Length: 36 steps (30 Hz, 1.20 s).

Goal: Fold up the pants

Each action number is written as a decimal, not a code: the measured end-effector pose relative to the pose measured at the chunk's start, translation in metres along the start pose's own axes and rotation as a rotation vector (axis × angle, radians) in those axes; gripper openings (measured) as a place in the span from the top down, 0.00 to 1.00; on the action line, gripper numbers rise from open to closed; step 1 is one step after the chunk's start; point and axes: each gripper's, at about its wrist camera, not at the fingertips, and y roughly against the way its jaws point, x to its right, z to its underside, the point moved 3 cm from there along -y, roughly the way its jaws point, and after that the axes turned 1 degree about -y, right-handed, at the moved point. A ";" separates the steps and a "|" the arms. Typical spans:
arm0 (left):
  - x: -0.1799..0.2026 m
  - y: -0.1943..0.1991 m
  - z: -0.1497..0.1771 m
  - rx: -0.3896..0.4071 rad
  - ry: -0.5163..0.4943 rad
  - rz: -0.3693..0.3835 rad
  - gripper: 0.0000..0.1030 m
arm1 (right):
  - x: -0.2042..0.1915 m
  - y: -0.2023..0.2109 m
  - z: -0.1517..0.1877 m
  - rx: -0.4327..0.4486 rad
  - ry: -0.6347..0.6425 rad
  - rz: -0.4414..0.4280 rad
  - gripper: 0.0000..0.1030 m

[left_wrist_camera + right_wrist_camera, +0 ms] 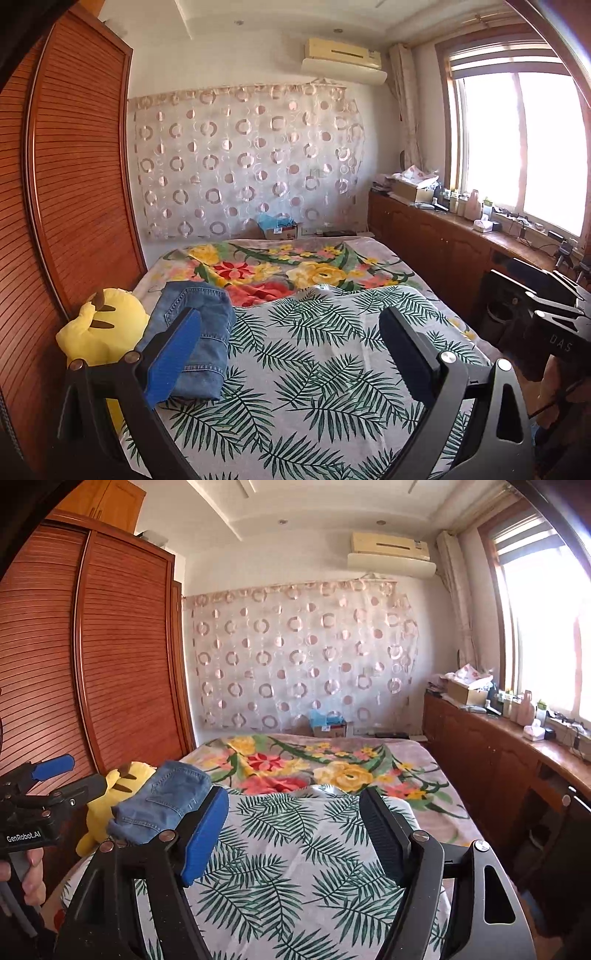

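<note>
Pants (197, 332): denim, already folded into compact stack, lying at left side of leaf-print sheet (314, 350) beside yellow plush toy (99, 328). Left gripper (288, 354) and right gripper (295, 834) both spread wide, holding nothing, raised clear of the fabric. Folding looks complete; nothing evident left.

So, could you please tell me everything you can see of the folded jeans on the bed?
The jeans are mid-blue washed denim with pale contrast stitching, a seamed hem and a stitched pocket showing on top. They are folded into a compact, thick rectangular bundle lying flat on the palm-leaf sheet at the bed's left side, beside the yellow plush toy, apparently touching it. Neither gripper holds them; both sets of jaws stand open.
</note>
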 end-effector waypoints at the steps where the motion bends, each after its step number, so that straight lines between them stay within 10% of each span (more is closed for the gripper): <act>1: 0.000 0.003 0.000 0.004 0.002 -0.001 0.06 | -0.002 0.002 -0.001 0.005 0.000 0.001 0.27; 36: -0.004 0.010 0.002 0.011 0.008 -0.001 0.06 | 0.006 0.016 0.031 0.015 -0.005 0.016 0.27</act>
